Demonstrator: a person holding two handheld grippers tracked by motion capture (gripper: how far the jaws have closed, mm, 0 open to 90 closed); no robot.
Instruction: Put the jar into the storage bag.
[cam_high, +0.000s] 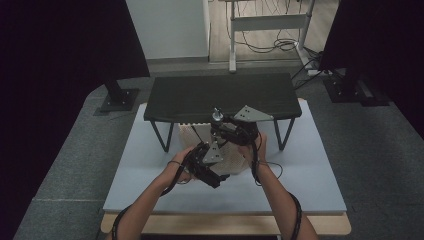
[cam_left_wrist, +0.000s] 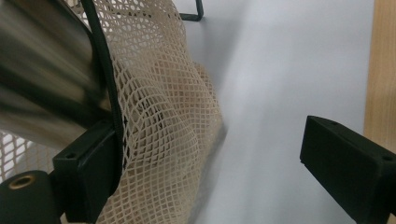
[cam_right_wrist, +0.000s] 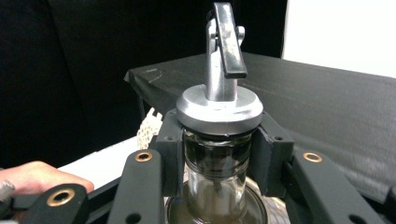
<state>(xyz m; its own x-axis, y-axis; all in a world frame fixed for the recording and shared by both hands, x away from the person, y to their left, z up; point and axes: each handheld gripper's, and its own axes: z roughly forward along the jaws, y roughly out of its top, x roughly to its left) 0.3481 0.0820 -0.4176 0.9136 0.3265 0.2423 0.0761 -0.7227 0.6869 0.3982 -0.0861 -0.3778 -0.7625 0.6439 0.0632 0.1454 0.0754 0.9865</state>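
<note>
From the high view, my two claws meet in the middle of the frame, just below the front edge of the small black table (cam_high: 220, 97) that stands on the pale worktop (cam_high: 310, 185). The right claw (cam_high: 225, 131) holds a glass bottle (cam_high: 217, 118) by the neck, and the left claw (cam_high: 202, 162) sits lower and to the left at the beige net bag (cam_high: 231, 159). The bottle's body is hidden behind hands and claws here, so I cannot judge how deep it sits in the bag. My worry: the metal spout is close to the table edge, and a lift or tilt could knock it.

In the left gripper view, my left claw stands wide, with one jaw at lower right well clear over the worktop (cam_left_wrist: 289, 93) and the other at lower left against the net bag (cam_left_wrist: 159, 130) and its dark rim cord (cam_left_wrist: 105, 70). A blurred shiny surface (cam_left_wrist: 42, 79) fills the upper left; I take it for the bottle's side. Nothing is pinched, so the mesh could slide off that jaw and the mouth could close or snag on the bottle.

In the right gripper view, my right claw (cam_right_wrist: 219, 154) is clamped on the bottle (cam_right_wrist: 215, 172) neck just under the silver cap (cam_right_wrist: 219, 109), with the spout (cam_right_wrist: 223, 46) upright. Glass is slick, so the bottle could slip or swing if I hurry.
</note>
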